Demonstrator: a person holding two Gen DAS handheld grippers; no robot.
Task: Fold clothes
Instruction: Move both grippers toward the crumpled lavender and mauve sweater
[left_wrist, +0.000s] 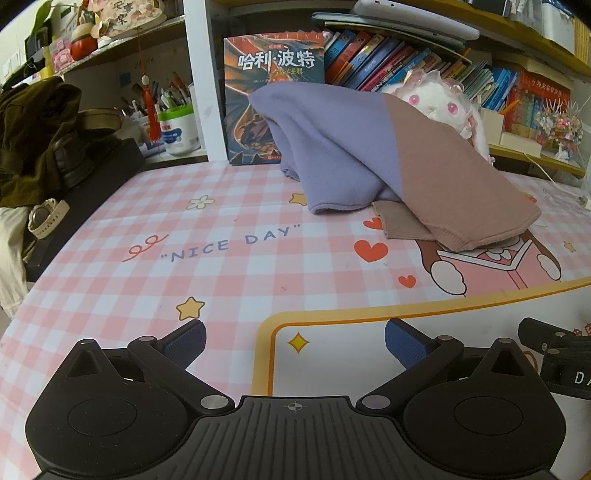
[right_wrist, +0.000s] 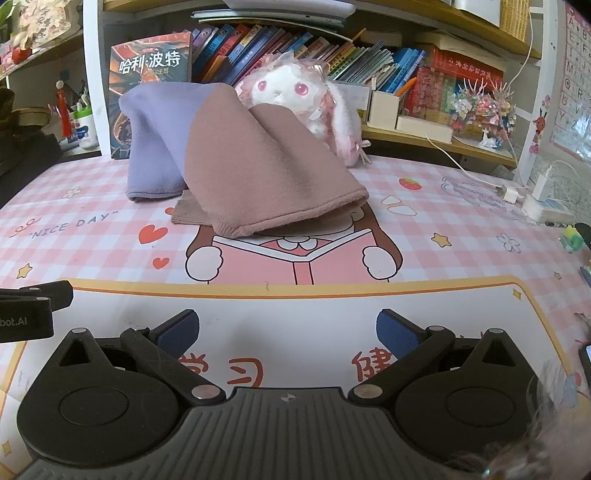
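Both claws, left (left_wrist: 295, 345) and right (right_wrist: 287, 334), gape empty, well short of the sweater (left_wrist: 399, 162); pulling it could topple the plush rabbit (right_wrist: 295, 92) behind it.

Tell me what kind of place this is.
Probably a child's study desk at home: packed bookshelves behind, a cartoon desk mat, a plush rabbit, and a pen cup. The two-tone sweater lies there.

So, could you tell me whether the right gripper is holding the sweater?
No, the right gripper is open and empty, well short of the sweater.
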